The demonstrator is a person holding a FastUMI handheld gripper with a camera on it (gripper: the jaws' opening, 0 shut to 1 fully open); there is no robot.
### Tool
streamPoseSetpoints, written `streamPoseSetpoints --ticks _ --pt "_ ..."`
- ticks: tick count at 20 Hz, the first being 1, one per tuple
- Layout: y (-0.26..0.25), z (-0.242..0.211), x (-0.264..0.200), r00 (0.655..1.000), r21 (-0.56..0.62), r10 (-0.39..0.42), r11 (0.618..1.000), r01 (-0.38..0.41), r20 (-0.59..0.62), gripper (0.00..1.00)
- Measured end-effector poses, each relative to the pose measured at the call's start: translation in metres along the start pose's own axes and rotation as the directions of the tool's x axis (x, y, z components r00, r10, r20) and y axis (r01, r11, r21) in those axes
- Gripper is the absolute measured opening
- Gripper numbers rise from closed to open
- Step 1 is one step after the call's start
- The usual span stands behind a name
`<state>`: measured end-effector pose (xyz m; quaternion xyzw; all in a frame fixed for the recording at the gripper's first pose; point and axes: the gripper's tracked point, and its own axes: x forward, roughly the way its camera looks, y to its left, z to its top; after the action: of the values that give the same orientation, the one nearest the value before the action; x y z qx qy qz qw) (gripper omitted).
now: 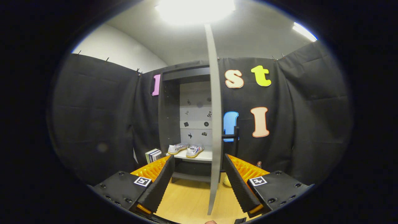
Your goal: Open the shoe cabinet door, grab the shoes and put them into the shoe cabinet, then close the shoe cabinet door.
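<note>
With the white sneakers point(186, 149) already on the shoe cabinet point(169, 118) shelf and your gripper point(199, 183) spread wide, holding nothing, around the edge-on door point(214, 124), you're at closing: push that door panel sideways until shut.

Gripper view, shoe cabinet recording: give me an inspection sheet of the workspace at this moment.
Surface: light wooden floor, bare between the fingers.
Job's things: pair of white sneakers on the white shelf inside the tall dark shoe cabinet; grey cabinet door open, seen edge-on, black handle on its right.
Clutter: books left of the cabinet; small pale object behind the door.
Grippers: black-and-orange gripper open, fingers either side of the door edge, not touching.
Cables: nothing seen.
Surroundings: ceiling light.
</note>
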<state>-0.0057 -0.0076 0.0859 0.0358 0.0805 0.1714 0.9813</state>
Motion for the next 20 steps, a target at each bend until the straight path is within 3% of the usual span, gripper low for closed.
streamPoseSetpoints --ticks 5,9,16,20 --pt "-0.056 -0.010 0.004 0.999 0.053 -0.052 0.997 0.053 -0.015 0.98" --pt "-0.077 -0.027 0.020 0.998 0.066 -0.036 0.997 0.039 -0.054 0.98" --pt "-0.059 -0.021 0.045 0.994 0.076 0.102 0.992 -0.099 -0.038 0.98" --pt "-0.055 -0.018 0.050 0.990 0.031 0.139 0.990 -0.139 -0.025 0.97"
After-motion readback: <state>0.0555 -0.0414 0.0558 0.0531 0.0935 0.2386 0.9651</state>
